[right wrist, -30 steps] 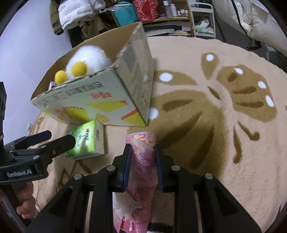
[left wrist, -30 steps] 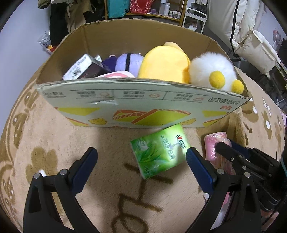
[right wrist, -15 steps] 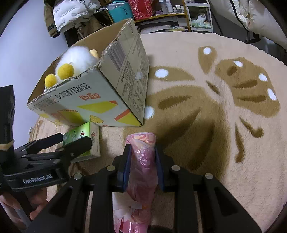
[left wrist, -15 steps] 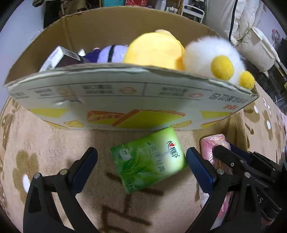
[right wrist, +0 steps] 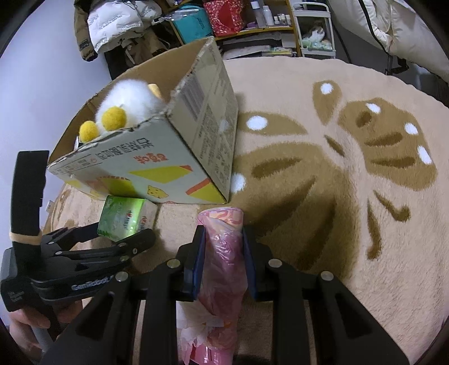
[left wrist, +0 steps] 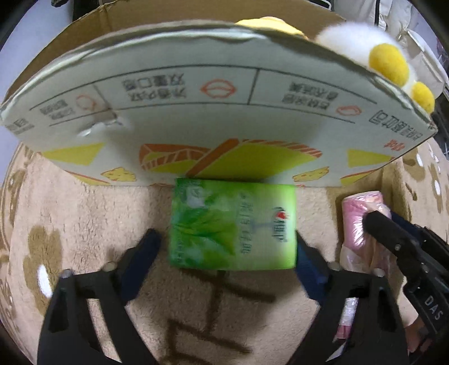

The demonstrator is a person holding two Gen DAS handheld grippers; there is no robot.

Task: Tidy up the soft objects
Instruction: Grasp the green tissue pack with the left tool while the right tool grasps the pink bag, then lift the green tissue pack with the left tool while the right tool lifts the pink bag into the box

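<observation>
A green tissue pack (left wrist: 233, 224) lies on the beige rug against the front wall of a cardboard box (left wrist: 213, 112). My left gripper (left wrist: 227, 252) is open with its fingers on either side of the pack's near end; the right finger looks to touch it. The pack also shows in the right wrist view (right wrist: 126, 217). My right gripper (right wrist: 223, 252) is shut on a pink plastic-wrapped roll (right wrist: 223, 252), held just above the rug to the right of the pack. The box (right wrist: 168, 157) holds a white plush with yellow feet (right wrist: 126, 109) and a yellow plush (left wrist: 269, 24).
The patterned beige rug (right wrist: 336, 196) stretches to the right of the box. Shelves with bottles and bags (right wrist: 252, 19), hanging jackets (right wrist: 118, 25) and a white padded cover (right wrist: 393, 25) stand beyond the rug's far edge.
My left gripper has moved forward and down toward the box, and its fingers have narrowed around the green tissue pack. The right gripper has kept its hold on the pink roll.
</observation>
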